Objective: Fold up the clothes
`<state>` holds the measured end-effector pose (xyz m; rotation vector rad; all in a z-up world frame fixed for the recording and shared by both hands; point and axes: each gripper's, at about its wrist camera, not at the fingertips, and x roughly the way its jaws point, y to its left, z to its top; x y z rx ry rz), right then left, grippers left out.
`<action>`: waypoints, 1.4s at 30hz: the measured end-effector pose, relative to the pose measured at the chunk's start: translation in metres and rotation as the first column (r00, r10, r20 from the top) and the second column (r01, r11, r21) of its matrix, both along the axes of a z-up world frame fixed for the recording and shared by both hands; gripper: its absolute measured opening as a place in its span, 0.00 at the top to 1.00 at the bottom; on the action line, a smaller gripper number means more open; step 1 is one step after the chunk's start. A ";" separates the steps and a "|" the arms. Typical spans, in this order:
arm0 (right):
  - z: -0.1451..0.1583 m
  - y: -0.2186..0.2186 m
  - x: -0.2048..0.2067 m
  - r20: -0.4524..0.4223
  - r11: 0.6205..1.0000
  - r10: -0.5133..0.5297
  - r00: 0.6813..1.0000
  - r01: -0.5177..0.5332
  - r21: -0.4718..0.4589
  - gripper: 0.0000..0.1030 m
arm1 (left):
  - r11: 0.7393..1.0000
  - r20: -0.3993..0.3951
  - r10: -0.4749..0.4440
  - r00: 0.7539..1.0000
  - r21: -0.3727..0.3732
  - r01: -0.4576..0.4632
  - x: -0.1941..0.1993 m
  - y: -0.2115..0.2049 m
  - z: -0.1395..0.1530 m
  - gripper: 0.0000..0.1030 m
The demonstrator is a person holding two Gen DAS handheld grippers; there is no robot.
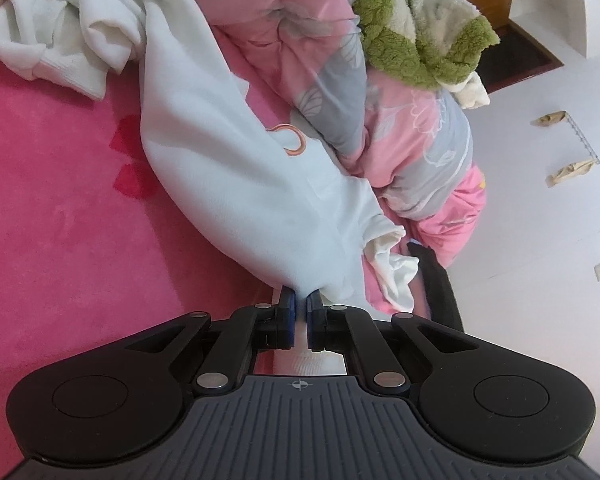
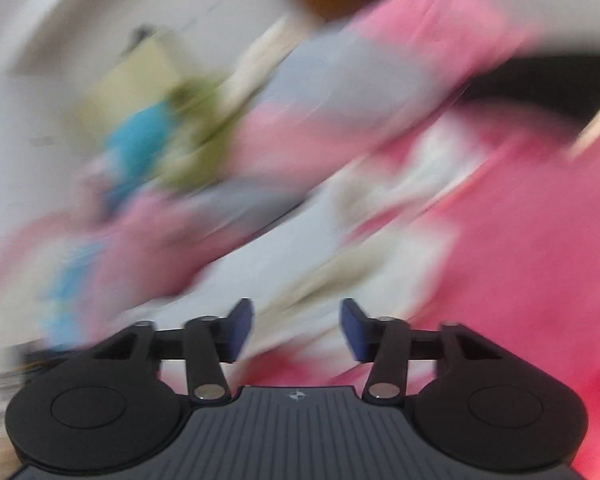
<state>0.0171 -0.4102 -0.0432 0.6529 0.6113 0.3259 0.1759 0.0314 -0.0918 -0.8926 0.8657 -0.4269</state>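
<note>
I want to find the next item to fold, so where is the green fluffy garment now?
In the left wrist view, the green fluffy garment lies at the upper right, on top of the pink and grey quilt, to the right of the white garment.

The left gripper [image 1: 300, 300] points forward and somewhat downward toward twelve o'clock in its own view, its blue pads [image 1: 287, 308] drawn almost together and clamped on a fold of the white garment [image 1: 228, 152]. The right gripper [image 2: 298, 320] stands with its jaws well apart and nothing between its blue pads [image 2: 240, 328]; its view is smeared. At four o'clock in the left view a dark finger [image 1: 436, 280] of the right gripper shows, blurred.
</note>
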 end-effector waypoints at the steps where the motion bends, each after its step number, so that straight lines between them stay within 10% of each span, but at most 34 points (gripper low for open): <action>1: -0.009 0.009 0.007 -0.024 0.994 0.073 0.997 -0.071 0.078 0.39 | 1.000 0.001 -0.001 1.000 0.000 0.001 -0.001 0.000 0.000 0.97; 7: -0.067 0.047 0.055 -0.147 0.962 0.122 0.982 -0.080 0.261 0.42 | 1.000 0.031 -0.014 0.999 0.028 0.014 -0.003 -0.001 -0.002 0.97; 11: -0.086 0.067 0.064 -0.170 0.938 0.190 0.967 -0.127 0.323 0.82 | 0.999 0.054 -0.029 0.998 0.046 0.027 -0.007 0.004 -0.002 0.96; 14: -0.075 0.081 0.058 -0.127 0.936 0.219 0.968 -0.171 0.308 0.94 | 0.998 0.068 -0.008 0.998 0.056 0.004 -0.014 0.014 0.000 0.96; 30: 0.023 0.064 0.059 0.124 0.829 0.191 0.974 -0.228 0.511 0.96 | 0.990 0.159 -0.070 0.985 0.129 0.049 -0.053 0.025 0.012 0.91; 42: -0.064 0.018 0.059 -0.122 0.847 -0.005 0.993 0.069 0.527 0.95 | 0.974 0.047 -0.128 0.991 0.191 0.117 -0.038 -0.008 -0.027 0.90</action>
